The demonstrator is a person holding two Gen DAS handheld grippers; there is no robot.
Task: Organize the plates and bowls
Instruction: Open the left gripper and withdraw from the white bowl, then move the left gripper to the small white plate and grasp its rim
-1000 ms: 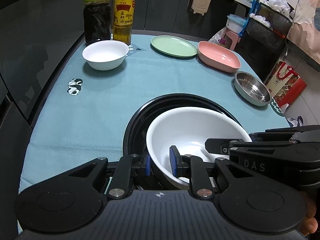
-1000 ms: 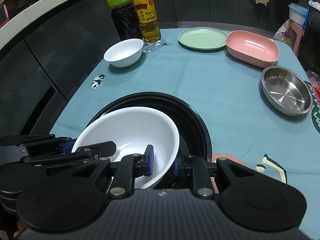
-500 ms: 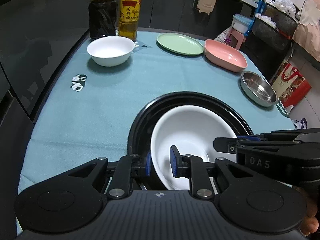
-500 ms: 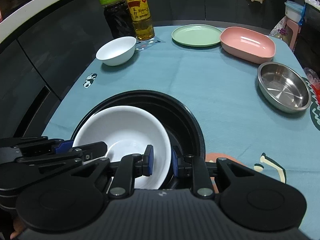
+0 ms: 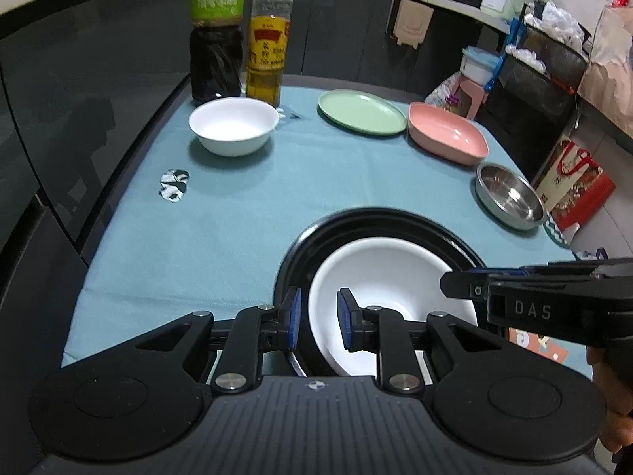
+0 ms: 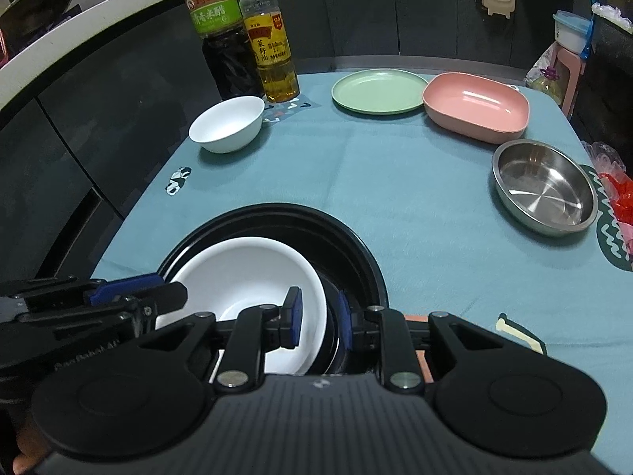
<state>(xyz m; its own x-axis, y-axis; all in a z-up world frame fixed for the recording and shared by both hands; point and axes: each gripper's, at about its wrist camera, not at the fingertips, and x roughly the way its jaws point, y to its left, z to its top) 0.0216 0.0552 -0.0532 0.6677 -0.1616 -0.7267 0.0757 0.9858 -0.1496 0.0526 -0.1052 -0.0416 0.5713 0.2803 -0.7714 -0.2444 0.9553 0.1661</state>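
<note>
One nesting step looks done: a large white bowl sits inside the black dish at the near edge of the table, at about 6 o'clock.

The left gripper straddles the bowl's rim on its 9 o'clock side, and the right gripper straddles the 3 o'clock side. On both, the jaws stand narrowly apart, with a gap showing between each blue pad and the rim, so they seem to have let the bowl go, though the contact cannot be told for sure.

Still loose on the blue tablecloth are:
- a small white bowl at 11 o'clock, just in front of two bottles
- a green plate at 12 o'clock
- a pink dish touching or just beside the plate, at 1 o'clock
- a steel bowl at 2 o'clock

By my estimate four pieces remain, so most of the task is ahead.
</note>
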